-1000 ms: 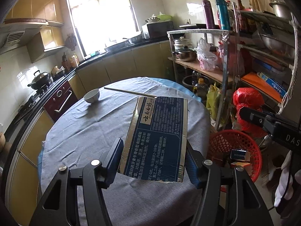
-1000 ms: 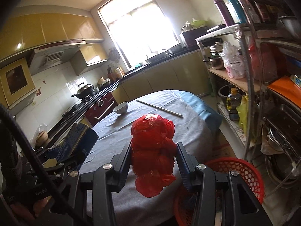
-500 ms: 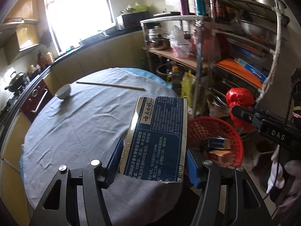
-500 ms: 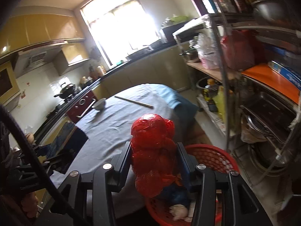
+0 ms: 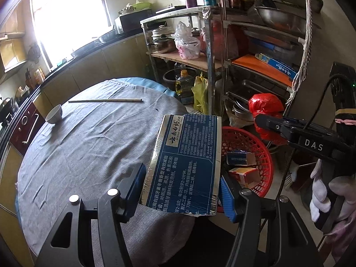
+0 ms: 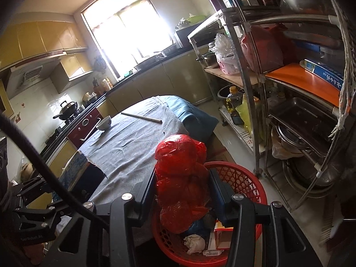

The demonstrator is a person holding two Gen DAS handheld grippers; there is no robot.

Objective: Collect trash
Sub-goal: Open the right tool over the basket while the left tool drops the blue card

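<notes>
- Two grippers in view, each loaded.
- Left gripper (image 5: 181,189): jaws clamped on a flattened blue carton (image 5: 185,160), held by its two long edges between the blue pads; printed face up, silver strip along its left edge.
- Carton extending forward from the left jaws, its far end over the edge of the table (image 5: 89,146) and overlapping the near rim of the red basket (image 5: 264,155).
- Right gripper (image 6: 181,197): jaws closed on a red plastic bag (image 6: 181,178), crumpled and bulging above the jaw tips, lower end hanging below them.
- Red basket (image 6: 242,178) on the floor directly beneath and ahead of the right jaws; bag hanging over its interior, contact with the contents not determinable.
- Inside the basket: small cartons (image 5: 241,166), a wad of white paper (image 6: 194,242) and a barcode scrap.
- Ahead of the left jaws and to their left, on the grey tablecloth: a white bowl (image 5: 54,114) and a pair of chopsticks (image 5: 104,100), well apart from the carton.
- Right of both jaws: metal shelving rack (image 6: 255,102) loaded with pots, bags and trays.
- White-gloved hand (image 5: 329,191) on the right gripper handle, seen from the left wrist.
</notes>
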